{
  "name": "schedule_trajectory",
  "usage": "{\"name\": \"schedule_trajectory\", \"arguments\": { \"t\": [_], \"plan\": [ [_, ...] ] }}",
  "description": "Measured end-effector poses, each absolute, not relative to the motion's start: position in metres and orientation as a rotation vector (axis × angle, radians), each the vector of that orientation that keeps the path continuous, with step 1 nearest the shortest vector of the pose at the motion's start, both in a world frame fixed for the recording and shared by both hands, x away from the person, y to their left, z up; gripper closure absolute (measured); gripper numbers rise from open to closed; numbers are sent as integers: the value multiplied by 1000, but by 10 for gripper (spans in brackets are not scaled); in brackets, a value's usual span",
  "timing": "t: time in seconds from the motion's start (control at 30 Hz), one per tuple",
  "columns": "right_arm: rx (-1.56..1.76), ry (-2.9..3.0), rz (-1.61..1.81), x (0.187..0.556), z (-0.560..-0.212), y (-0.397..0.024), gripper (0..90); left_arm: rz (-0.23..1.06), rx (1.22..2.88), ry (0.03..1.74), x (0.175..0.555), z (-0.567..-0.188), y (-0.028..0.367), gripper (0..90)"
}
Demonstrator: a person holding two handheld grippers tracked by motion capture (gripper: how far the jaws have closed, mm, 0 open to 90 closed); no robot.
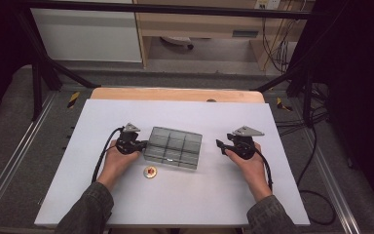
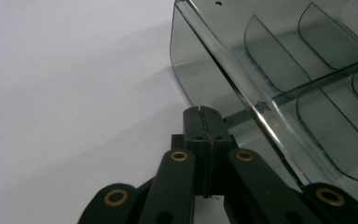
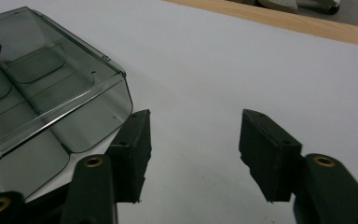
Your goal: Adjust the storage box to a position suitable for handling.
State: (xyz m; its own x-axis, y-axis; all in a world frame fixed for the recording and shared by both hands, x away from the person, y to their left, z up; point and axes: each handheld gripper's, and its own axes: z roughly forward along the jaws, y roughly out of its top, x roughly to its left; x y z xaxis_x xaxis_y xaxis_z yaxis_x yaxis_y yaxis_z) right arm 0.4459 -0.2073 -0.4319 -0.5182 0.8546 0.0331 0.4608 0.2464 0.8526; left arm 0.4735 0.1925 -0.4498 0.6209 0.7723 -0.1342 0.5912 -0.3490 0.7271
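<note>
White table sheet (image 1: 126, 204) is spread over the table, wood strip exposed along the far edge. Smoky clear compartment box (image 1: 173, 147) is placed near the sheet's centre (lid closed). Left gripper (image 1: 143, 144) is set against the box's left side, jaws clenched together on nothing. Right gripper (image 1: 218, 145) is held just off the box's right side, jaws parted, nothing between. Small gold disc (image 1: 150, 172) is seen just beside the box's near-left corner.
</note>
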Motion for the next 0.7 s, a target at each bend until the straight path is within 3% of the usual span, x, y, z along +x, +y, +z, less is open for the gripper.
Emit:
{"name": "schedule_trajectory", "arguments": {
  "t": [0.03, 0.07, 0.1, 0.37, 0.7],
  "plan": [
    [1199, 2083, 1193, 446, -432, -207, 474, 298, 2070, 1066, 474, -450, 191, 900],
    [1191, 2083, 1190, 446, -432, -208, 515, 301, 2078, 1062, 474, -450, 188, 900],
    [1172, 2086, 1191, 446, -432, -209, 615, 305, 2088, 1054, 474, -450, 185, 900],
    [1159, 2125, 1157, 455, -441, -214, 881, 302, 2132, 1016, 475, -450, 164, 900],
    [1112, 2182, 1122, 463, -449, -204, 900, 293, 2165, 984, 474, -448, 148, 900]
  ]
}}
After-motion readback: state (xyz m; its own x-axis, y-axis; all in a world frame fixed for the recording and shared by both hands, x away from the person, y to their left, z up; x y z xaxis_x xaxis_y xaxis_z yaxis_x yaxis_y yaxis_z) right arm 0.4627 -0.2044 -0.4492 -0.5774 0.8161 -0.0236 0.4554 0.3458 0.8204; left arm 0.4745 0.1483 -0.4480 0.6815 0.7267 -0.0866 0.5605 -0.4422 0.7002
